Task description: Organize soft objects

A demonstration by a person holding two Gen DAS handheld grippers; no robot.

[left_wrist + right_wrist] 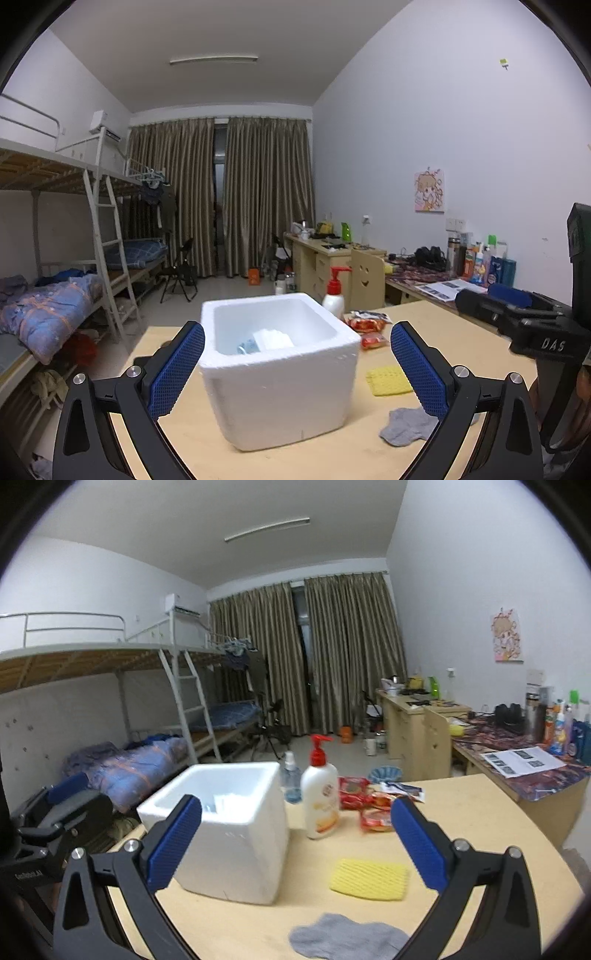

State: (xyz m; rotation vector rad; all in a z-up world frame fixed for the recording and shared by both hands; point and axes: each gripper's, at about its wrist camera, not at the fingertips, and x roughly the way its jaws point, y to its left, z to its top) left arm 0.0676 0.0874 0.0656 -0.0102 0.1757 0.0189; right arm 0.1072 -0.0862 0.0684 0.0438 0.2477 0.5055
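A white foam box point(280, 373) stands on the wooden table point(443, 332), straight ahead of my left gripper point(297, 369), which is open and empty. Inside the box lie a white soft item point(273, 338) and something blue point(246, 347). A yellow sponge cloth point(388, 380) and a grey sock point(406, 426) lie to the box's right. In the right wrist view the foam box point(225, 827) is left of centre; the yellow cloth point(369, 878) and grey sock point(347, 938) lie between and below the fingers of my open, empty right gripper point(295, 845).
A white lotion bottle point(319, 801) with a red pump, a clear spray bottle point(291, 781) and red snack packets point(373, 805) stand behind the box. A cluttered desk point(524, 771) is to the right, bunk beds point(147, 760) to the left.
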